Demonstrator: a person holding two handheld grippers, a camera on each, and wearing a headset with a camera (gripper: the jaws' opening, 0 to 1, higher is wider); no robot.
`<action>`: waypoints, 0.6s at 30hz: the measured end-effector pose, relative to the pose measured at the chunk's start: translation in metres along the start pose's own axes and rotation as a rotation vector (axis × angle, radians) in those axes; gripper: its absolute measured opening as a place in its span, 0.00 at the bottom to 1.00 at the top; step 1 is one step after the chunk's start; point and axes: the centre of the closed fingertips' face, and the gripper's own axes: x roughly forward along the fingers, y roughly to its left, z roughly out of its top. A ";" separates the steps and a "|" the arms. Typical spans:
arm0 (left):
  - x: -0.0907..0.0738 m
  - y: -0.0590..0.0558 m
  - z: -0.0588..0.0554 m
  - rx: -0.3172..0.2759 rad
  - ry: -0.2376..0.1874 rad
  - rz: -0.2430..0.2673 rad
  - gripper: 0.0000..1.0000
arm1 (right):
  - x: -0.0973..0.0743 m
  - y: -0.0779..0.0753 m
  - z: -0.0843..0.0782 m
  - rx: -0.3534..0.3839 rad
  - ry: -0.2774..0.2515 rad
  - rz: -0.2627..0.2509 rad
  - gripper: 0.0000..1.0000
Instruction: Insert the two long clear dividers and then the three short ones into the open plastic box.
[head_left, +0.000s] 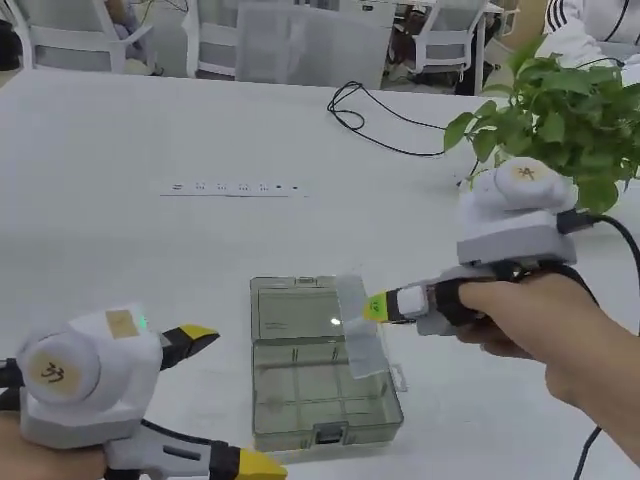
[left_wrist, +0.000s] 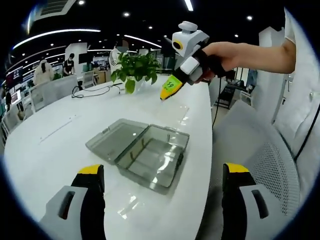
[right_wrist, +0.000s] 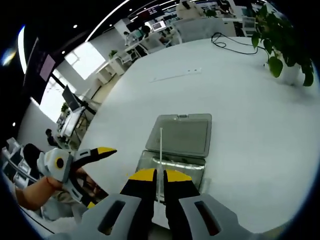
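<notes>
A clear divider (head_left: 362, 338) is pinched between the yellow-tipped jaws of the right tool (head_left: 372, 307) and hangs tilted over the right side of the plastic box (head_left: 322, 398). In the right gripper view the divider (right_wrist: 161, 147) is edge-on, a thin pale line running from between the closed jaws of the right tool (right_wrist: 161, 176) across the box (right_wrist: 180, 137). Whether its lower end touches the box I cannot tell.

The box lies open on the white counter (head_left: 130, 250), its lid folded flat on the far side and its tinted base nearer the person. Faint lines show inside the base; I cannot tell what they are.

The left tool (head_left: 232, 400) sits low at the box's left, its 2 jaws spread wide with nothing between them. In the left gripper view those jaws (left_wrist: 162, 172) frame the box (left_wrist: 145, 152), with the right tool (left_wrist: 169, 87) raised above its far side in a person's hand (left_wrist: 225, 52).

Farther out on the counter lie a white power strip (head_left: 235, 187) and a looped black cable (head_left: 372, 112). A leafy green plant (head_left: 560, 120) stands at the right edge, behind the right tool.
</notes>
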 end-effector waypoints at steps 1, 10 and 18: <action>0.000 0.000 -0.001 0.001 0.002 -0.002 1.00 | 0.003 -0.004 -0.001 0.012 0.014 -0.010 0.07; 0.002 0.001 -0.002 0.003 -0.009 -0.019 1.00 | 0.020 -0.016 -0.021 0.104 0.110 -0.068 0.07; 0.003 0.000 -0.002 -0.006 -0.025 -0.022 1.00 | 0.030 -0.023 -0.036 0.144 0.174 -0.100 0.07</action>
